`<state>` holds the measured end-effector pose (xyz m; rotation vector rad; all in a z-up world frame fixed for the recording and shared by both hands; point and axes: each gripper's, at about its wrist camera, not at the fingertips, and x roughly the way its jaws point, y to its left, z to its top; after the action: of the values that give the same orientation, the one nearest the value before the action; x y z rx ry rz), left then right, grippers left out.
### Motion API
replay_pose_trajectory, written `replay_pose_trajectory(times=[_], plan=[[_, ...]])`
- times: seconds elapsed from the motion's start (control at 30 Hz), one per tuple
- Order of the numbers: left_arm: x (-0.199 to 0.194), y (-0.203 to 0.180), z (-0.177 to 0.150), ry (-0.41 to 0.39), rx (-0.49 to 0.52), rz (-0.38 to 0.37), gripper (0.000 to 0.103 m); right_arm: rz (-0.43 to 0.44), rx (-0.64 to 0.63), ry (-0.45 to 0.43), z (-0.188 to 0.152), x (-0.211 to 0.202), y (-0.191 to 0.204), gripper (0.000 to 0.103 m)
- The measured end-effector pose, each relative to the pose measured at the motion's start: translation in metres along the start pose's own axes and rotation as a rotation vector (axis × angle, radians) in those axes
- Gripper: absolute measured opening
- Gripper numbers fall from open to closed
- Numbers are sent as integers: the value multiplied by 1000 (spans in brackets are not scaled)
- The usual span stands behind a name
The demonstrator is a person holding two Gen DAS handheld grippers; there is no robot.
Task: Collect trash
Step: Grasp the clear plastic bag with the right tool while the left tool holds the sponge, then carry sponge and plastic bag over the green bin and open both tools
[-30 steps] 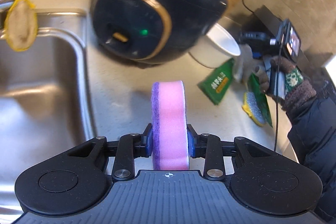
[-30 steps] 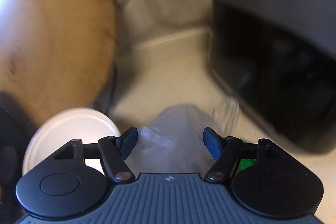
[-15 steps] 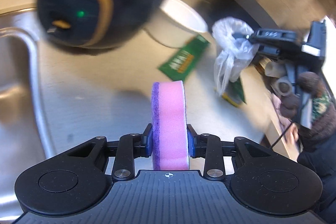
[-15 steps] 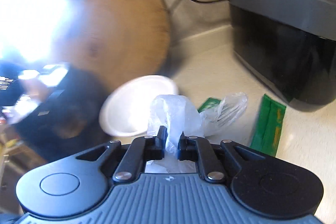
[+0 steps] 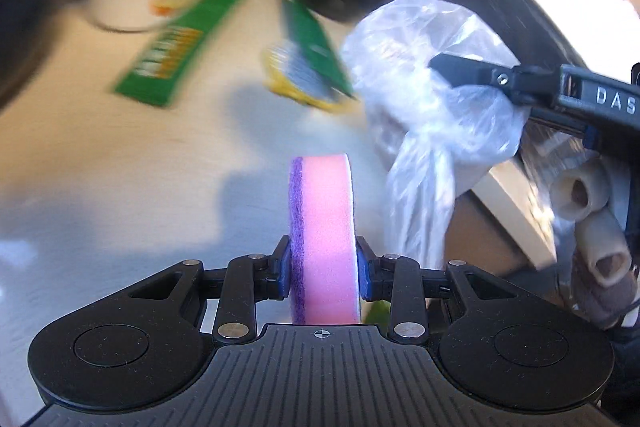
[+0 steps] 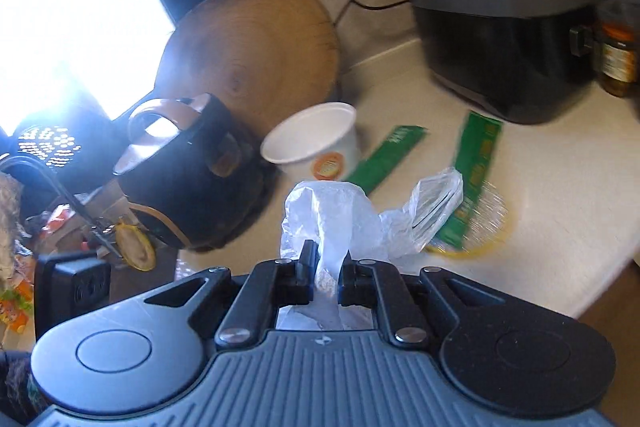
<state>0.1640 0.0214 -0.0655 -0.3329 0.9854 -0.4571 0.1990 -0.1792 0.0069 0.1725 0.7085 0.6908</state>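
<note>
Two green wrappers lie on the pale countertop beside a white cup.

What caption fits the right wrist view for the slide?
Right gripper shut on clear plastic bag above counter with white cup and green wrappers.

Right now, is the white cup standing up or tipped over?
Tipped. The cup leans sideways, its open mouth facing the side, not up.

Black gripper, blue pads
</note>
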Motion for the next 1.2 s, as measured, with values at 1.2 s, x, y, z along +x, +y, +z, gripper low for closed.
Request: replay_pose_trajectory(times=[1.2], plan=[[249, -117, -47, 524, 307, -103, 36, -666, 697, 24, -271, -121, -177, 9]])
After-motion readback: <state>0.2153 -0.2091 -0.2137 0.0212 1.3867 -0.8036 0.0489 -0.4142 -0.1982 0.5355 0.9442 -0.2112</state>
